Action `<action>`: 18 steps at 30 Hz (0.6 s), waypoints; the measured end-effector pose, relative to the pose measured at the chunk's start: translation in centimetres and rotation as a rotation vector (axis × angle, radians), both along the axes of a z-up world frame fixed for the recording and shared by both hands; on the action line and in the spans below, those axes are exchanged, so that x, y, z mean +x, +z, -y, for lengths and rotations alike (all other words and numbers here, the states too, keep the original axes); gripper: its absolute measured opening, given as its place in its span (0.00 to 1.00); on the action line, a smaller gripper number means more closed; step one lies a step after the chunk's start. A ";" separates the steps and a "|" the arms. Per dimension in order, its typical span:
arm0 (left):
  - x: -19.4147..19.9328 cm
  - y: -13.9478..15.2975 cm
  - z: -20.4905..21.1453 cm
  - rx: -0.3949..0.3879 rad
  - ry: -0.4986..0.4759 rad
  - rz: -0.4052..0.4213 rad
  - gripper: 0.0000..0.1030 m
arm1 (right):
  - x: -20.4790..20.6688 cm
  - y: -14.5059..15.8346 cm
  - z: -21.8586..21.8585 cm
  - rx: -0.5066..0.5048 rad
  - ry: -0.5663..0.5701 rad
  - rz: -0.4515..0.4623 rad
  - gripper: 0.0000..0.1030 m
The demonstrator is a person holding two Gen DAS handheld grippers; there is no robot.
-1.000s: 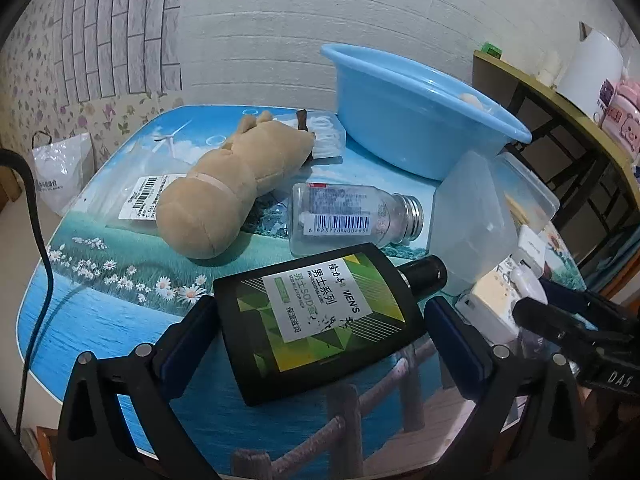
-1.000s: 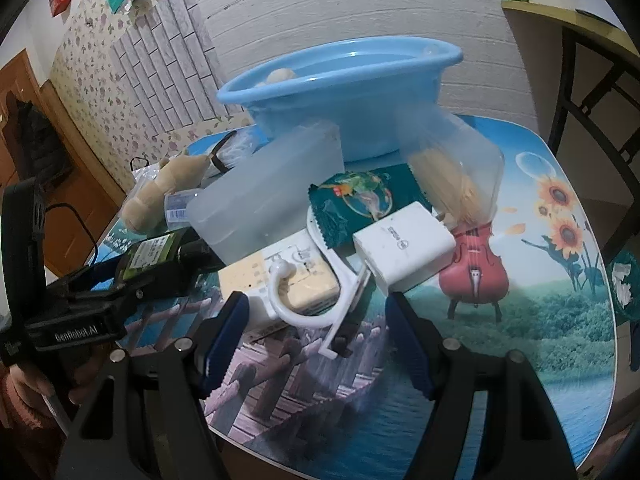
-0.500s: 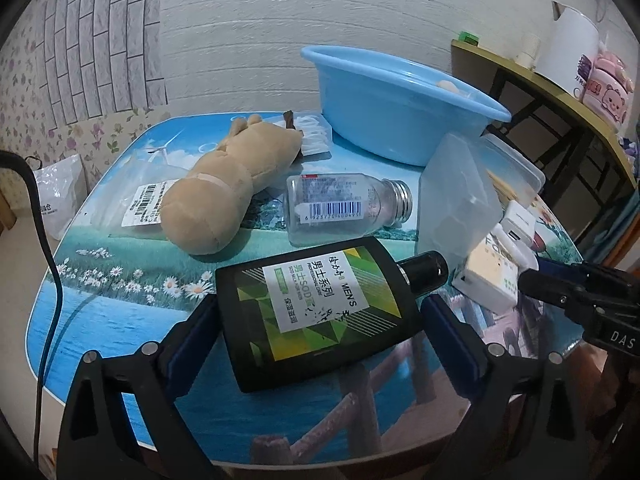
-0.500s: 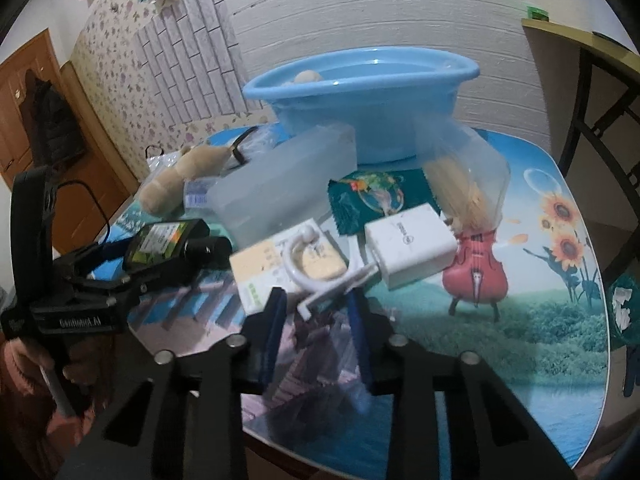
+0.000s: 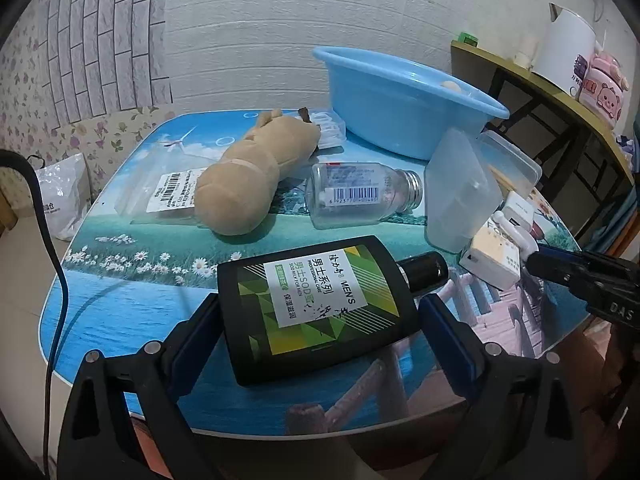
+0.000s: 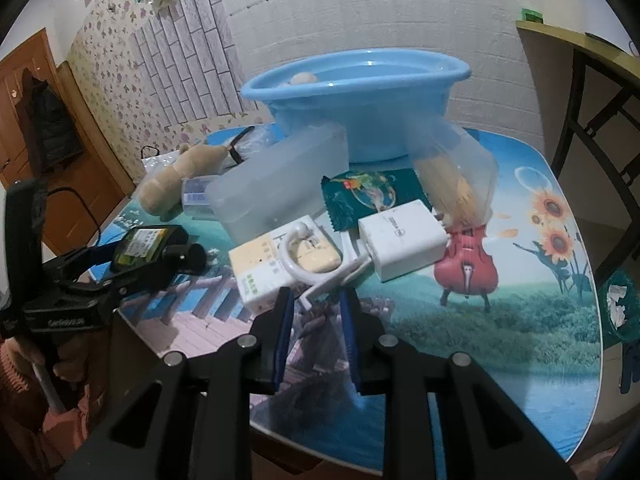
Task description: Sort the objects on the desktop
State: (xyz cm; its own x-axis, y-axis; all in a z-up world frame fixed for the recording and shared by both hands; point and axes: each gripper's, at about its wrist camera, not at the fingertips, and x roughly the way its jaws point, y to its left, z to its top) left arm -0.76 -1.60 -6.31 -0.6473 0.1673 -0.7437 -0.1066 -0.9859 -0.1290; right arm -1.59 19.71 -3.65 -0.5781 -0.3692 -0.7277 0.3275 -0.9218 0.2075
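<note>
A flat black lotion bottle (image 5: 316, 308) with a green and white label lies on its back at my near left, black cap (image 5: 426, 270) pointing right. Beyond it a clear bottle (image 5: 360, 196) with a silver screw neck lies on its side, and a tan plush toy (image 5: 248, 172) stretches away to the far left over a clear bag with a barcode label (image 5: 172, 192). A blue basin (image 6: 356, 96) stands at the far middle. A frosted plastic box (image 6: 280, 180) leans before it. Near right lie a cream box (image 6: 272, 268), a white hook (image 6: 304, 264), a white charger (image 6: 404, 240) and a green packet (image 6: 368, 196).
</note>
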 end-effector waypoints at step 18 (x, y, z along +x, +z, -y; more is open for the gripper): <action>-0.3 -0.4 -0.5 -0.040 0.008 0.007 0.94 | 2.0 0.3 -2.6 0.001 -0.012 -0.021 0.08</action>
